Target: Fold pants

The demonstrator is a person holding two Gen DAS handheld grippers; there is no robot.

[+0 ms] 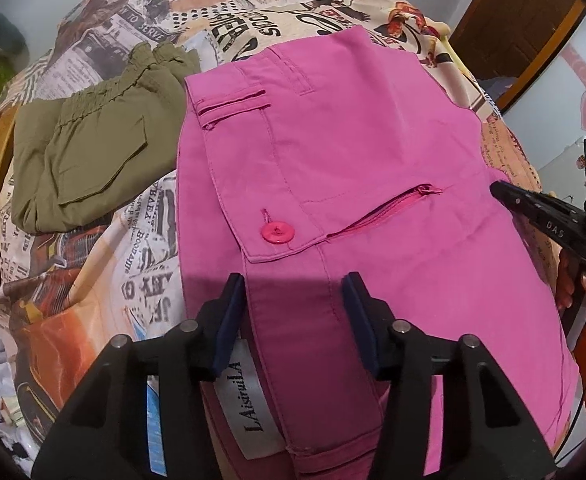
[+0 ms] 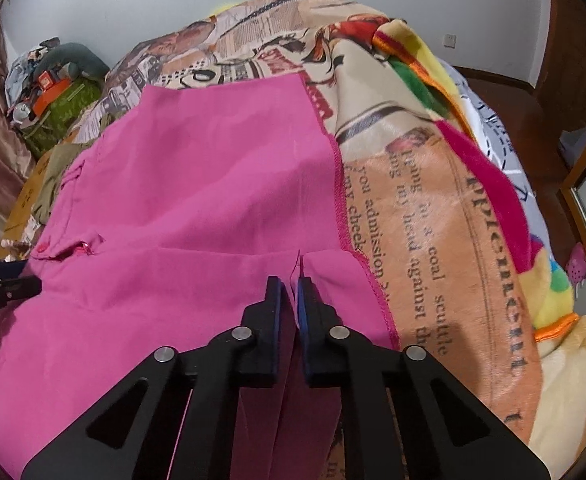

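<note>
Pink pants point(image 1: 353, 152) lie folded on a newspaper-print blanket point(image 1: 133, 272), with a button flap pocket and a zip pocket facing up. My left gripper point(image 1: 293, 292) is open, its jaws astride the waistband near a white brand label point(image 1: 241, 400). My right gripper point(image 2: 289, 292) is shut on a fold of the pink pants point(image 2: 197, 184) at the leg end. The right gripper also shows at the right edge of the left wrist view point(image 1: 533, 208), and the left gripper at the left edge of the right wrist view point(image 2: 5, 286).
Folded olive pants point(image 1: 93, 136) lie on the blanket left of the pink pants. A multicoloured fleece point(image 2: 453, 128) covers the bed's right side. Clutter point(image 2: 49, 84) sits at the far left by the wall. A wooden door point(image 1: 521, 20) is at the back right.
</note>
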